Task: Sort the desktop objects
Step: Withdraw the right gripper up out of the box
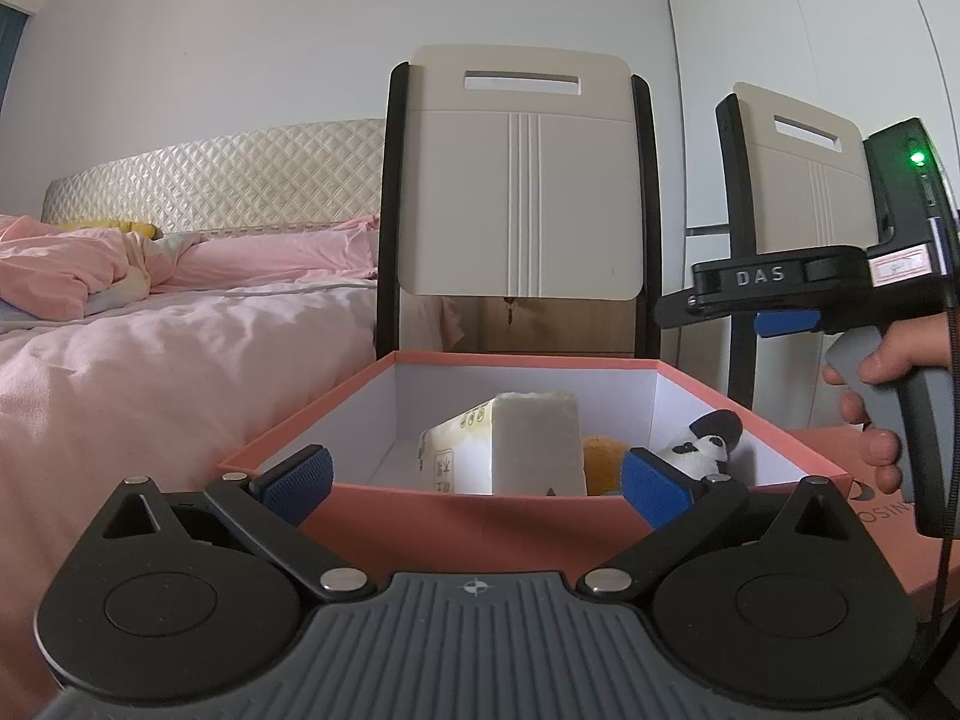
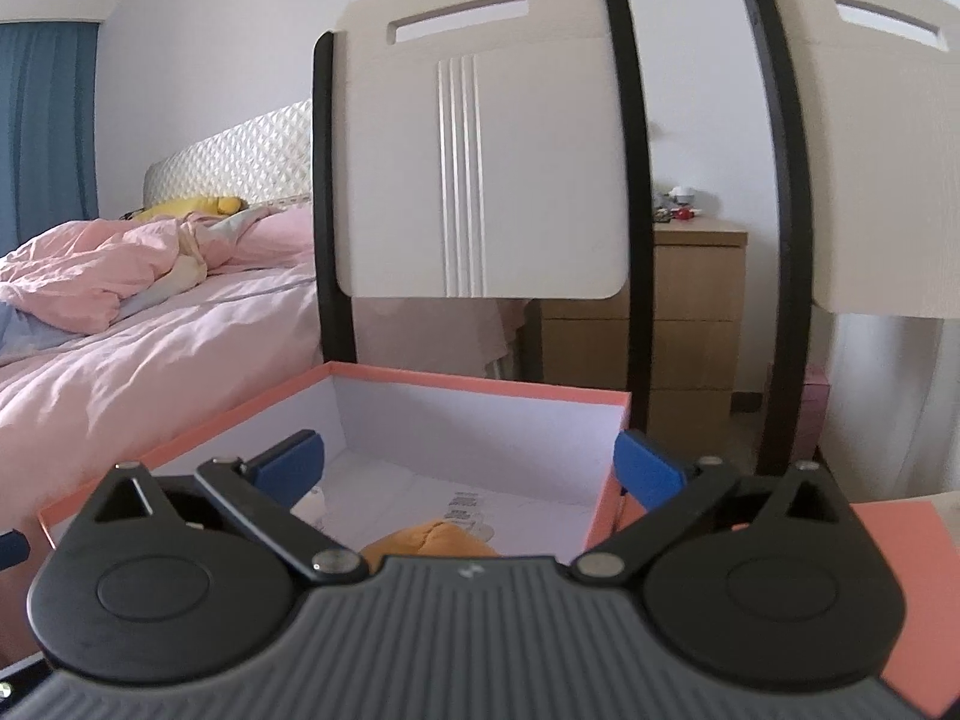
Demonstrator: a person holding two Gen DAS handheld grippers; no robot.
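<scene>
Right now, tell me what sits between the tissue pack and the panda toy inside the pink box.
An orange plush sits between the tissue pack and the panda toy, shown in the left wrist view.

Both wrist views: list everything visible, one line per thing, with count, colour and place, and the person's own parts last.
Box: one, salmon-pink outside, white inside, open, just ahead of both grippers.
Tissue pack: one, white, inside the box.
Orange soft thing: one, in the box beside the pack.
Panda plush: one, black and white, box's right corner.
Lid: one, salmon-pink, flat, right of the box.
Chairs: two, cream backs, black frames, behind the box.
Bed: one, pink bedding, left.
Yellow plush: one, on the bed.
Dresser: one, wooden, behind the chairs.
Curtain: blue, far left.
Left gripper: black, blue fingers, open.
Right gripper: same, open over the box.
Hand: one, holding the right gripper's handle.
</scene>
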